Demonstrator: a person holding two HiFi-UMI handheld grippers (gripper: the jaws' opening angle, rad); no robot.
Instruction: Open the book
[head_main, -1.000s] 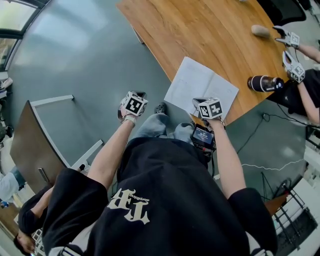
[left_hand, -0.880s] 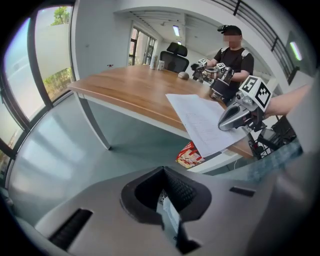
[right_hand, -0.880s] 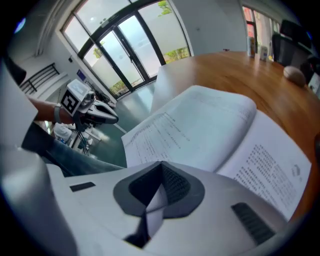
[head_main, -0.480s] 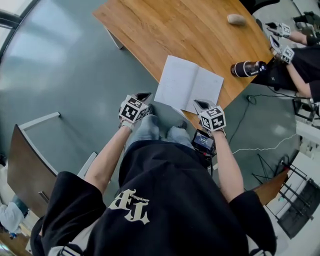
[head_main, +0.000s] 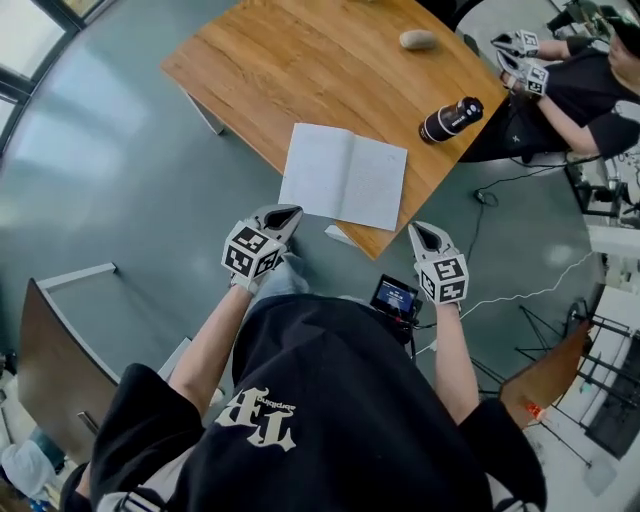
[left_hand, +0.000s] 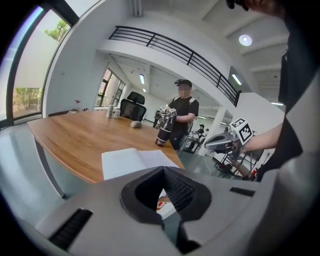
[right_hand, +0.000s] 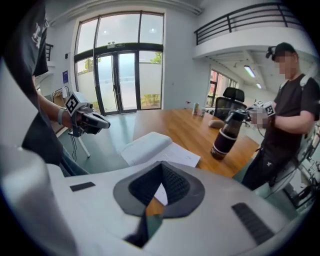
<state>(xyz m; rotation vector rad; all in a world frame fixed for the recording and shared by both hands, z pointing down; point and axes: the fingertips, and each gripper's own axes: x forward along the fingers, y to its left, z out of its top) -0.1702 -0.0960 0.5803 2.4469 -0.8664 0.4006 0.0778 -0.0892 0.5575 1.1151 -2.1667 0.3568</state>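
The book (head_main: 343, 176) lies open and flat near the front edge of the wooden table (head_main: 300, 70), white pages up. It also shows as the open book (left_hand: 137, 161) in the left gripper view and the open book (right_hand: 150, 147) in the right gripper view. My left gripper (head_main: 285, 214) hangs off the table, just short of the book's near left corner, jaws shut on nothing. Off the table's corner, near the book's right side, my right gripper (head_main: 428, 235) is shut and holds nothing. Neither touches the book.
A dark bottle (head_main: 450, 119) lies on the table right of the book, with a small grey lump (head_main: 418, 40) behind it. Another person (head_main: 560, 80) with grippers stands at the far right. A chair (head_main: 60, 340) is at my left, cables (head_main: 520, 290) on the floor at my right.
Both grippers have drawn back from the book toward my body. The right one was over the book's near corner and is now off the table. The book stays open.
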